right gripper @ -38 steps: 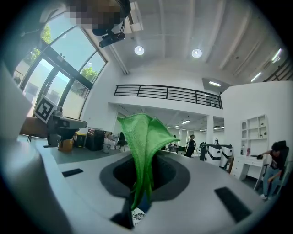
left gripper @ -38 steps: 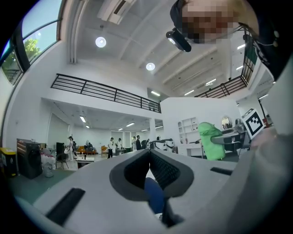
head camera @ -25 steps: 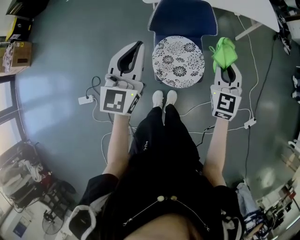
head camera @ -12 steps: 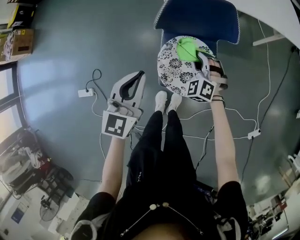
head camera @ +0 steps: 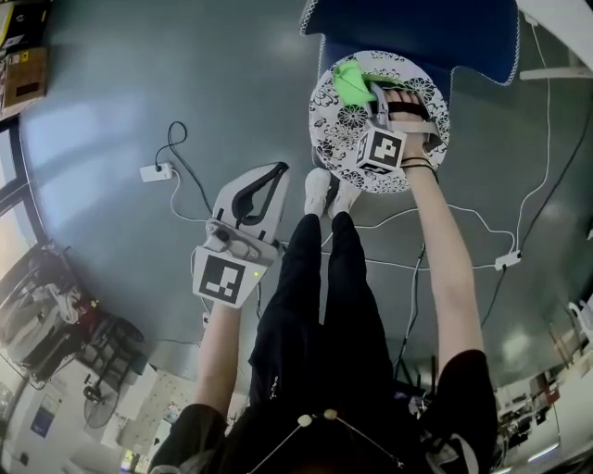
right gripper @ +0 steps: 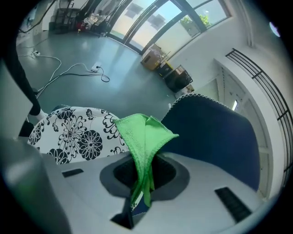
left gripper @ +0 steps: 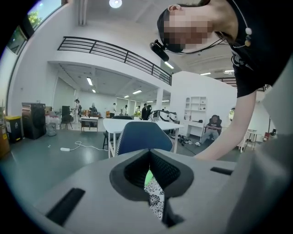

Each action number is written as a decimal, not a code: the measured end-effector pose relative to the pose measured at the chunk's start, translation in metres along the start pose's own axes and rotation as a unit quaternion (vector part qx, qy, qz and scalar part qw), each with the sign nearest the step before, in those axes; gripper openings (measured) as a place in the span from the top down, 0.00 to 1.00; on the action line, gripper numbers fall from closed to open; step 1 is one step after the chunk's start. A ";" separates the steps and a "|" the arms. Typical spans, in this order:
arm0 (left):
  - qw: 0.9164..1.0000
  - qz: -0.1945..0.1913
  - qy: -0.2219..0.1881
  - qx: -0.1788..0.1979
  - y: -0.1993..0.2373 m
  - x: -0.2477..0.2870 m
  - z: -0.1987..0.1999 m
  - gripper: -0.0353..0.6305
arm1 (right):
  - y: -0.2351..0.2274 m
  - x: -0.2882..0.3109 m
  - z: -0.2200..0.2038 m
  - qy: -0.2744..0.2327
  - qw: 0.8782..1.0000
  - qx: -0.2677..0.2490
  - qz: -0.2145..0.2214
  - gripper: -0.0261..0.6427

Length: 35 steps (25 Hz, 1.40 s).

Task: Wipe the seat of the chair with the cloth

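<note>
Floor (head camera: pixel 111 111): grey, with white cables (head camera: pixel 463 218) trailing at 5 o'clock of the chair.

Chair: blue backrest (head camera: pixel 408 28) at 12 o'clock in the head view. The round seat (head camera: pixel 335 139), black-and-white floral, sits just below it. The person's shoes (head camera: pixel 326 193) stand at the seat's 6 o'clock edge.

Left gripper (head camera: pixel 273 171): hangs over bare floor at 7 o'clock of the seat, well apart from it. In its own view the 2 jaws meet at the tips with nothing between them. Only a sliver of floral seat and green shows through the slit behind. It is idle.

Right gripper (head camera: pixel 372 97): reaches across the seat from 5 o'clock, jaws pointing toward 11 o'clock. The jaws are pinched together on the cloth.

Cloth (right gripper: pixel 144 137): green, small, with a stitched edge. It is gripped by a bunched fold, and a loose flap stands free ahead of the jaws. In the head view it sits over the seat's 11 o'clock sector, near the backrest. Contact with the fabric cannot be confirmed.

Handling judgement: the cloth is light, soft and limp, and not fragile. It will fold under rather than push, so it suits dragging with the flap pressed flat. The present hold on the bunched fold looks secure. A grip nearer a corner would leave more wiping surface but could slip free. The seat cover looks padded and should give slightly under pressure.
</note>
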State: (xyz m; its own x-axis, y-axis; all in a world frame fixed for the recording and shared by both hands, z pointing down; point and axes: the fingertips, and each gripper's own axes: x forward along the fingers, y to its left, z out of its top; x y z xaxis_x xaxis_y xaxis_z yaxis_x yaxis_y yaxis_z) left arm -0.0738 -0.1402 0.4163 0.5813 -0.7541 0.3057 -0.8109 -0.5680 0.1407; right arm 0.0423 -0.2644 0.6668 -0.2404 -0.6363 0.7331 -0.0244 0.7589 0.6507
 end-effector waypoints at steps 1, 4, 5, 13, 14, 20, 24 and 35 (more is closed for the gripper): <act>1.000 0.002 0.003 -0.004 0.001 0.000 -0.006 0.94 | 0.005 0.009 0.000 0.001 1.000 -0.004 0.000 0.88; 1.000 0.009 0.015 -0.016 0.003 -0.001 -0.023 0.94 | 0.016 0.037 -0.003 0.003 1.000 -0.010 0.002 0.88; 1.000 0.008 0.020 -0.020 0.003 -0.001 -0.027 0.94 | 0.019 0.046 -0.004 0.004 1.000 -0.007 0.005 0.88; 0.999 0.003 0.047 -0.014 0.000 -0.011 -0.042 0.94 | 0.039 0.076 -0.009 0.005 0.999 0.004 0.035 0.88; 0.999 0.005 0.047 -0.016 0.001 -0.010 -0.043 0.94 | 0.044 0.077 -0.009 0.004 0.999 0.000 0.040 0.88; 0.999 0.009 0.041 -0.020 0.004 -0.005 -0.040 0.94 | 0.078 0.062 -0.011 -0.006 0.997 -0.034 0.073 0.88; 0.999 0.005 0.040 -0.015 0.004 -0.001 -0.041 0.94 | 0.112 0.045 -0.010 -0.017 0.995 -0.042 0.093 0.88; 0.999 -0.006 0.041 -0.018 0.005 0.003 -0.036 0.94 | 0.208 -0.035 -0.003 -0.045 0.984 -0.049 0.165 0.88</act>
State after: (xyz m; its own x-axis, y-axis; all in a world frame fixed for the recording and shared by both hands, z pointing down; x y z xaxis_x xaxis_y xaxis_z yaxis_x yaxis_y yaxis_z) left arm -0.0785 -0.1333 0.4518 0.5848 -0.7174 0.3788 -0.8067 -0.5636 0.1780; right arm 0.0486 -0.0844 0.7776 -0.3047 -0.3392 0.8900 0.1612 0.9026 0.3992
